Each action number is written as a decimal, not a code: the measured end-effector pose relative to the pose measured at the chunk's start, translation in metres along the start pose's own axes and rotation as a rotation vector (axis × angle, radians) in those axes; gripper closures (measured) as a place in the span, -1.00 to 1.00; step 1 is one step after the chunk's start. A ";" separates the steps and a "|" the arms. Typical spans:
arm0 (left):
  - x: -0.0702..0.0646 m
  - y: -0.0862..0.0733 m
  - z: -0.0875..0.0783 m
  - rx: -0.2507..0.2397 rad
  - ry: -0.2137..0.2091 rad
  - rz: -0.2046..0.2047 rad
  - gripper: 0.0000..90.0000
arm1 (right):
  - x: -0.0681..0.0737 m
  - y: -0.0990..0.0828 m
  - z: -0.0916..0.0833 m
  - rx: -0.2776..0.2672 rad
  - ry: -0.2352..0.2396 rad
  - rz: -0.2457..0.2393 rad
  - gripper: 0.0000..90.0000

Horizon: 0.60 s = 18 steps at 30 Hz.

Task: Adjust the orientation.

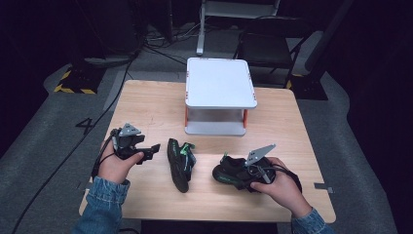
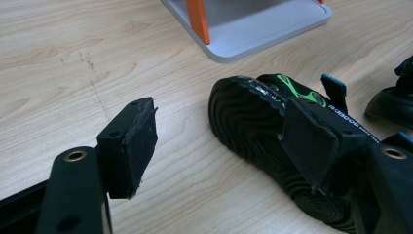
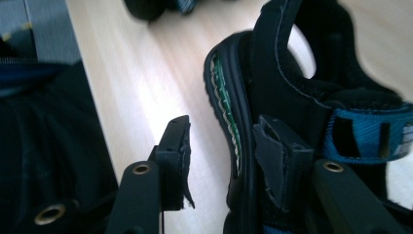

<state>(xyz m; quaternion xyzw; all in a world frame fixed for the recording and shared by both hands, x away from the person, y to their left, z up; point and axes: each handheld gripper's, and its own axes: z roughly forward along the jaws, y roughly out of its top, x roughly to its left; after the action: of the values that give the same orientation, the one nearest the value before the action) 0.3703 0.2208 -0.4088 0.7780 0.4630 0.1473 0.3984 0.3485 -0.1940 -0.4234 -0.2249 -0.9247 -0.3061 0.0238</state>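
Right tongs (image 1: 233,171) straddle one sandal's (image 1: 228,174) sole edge, unclamped; left tongs (image 1: 155,148) apart, level, beside second sandal (image 1: 178,163). Two sandals.

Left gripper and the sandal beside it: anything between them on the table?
No. In the high view the stretch from the left gripper to the middle sandal is bare wood.
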 end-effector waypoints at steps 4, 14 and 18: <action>0.000 0.003 0.002 -0.002 -0.004 0.000 -0.35 | 0.009 -0.005 0.013 0.126 0.069 -0.024 0.21; -0.002 0.006 0.008 0.003 -0.017 0.017 -0.35 | 0.018 -0.009 0.010 0.155 0.119 -0.045 0.07; -0.001 0.006 0.007 0.004 -0.014 0.017 -0.35 | 0.020 -0.008 -0.011 0.104 0.116 -0.048 -0.02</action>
<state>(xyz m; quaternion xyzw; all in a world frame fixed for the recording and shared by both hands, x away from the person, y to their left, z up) 0.3775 0.2147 -0.4088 0.7835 0.4539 0.1445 0.3989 0.3262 -0.1979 -0.4154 -0.1831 -0.9415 -0.2708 0.0815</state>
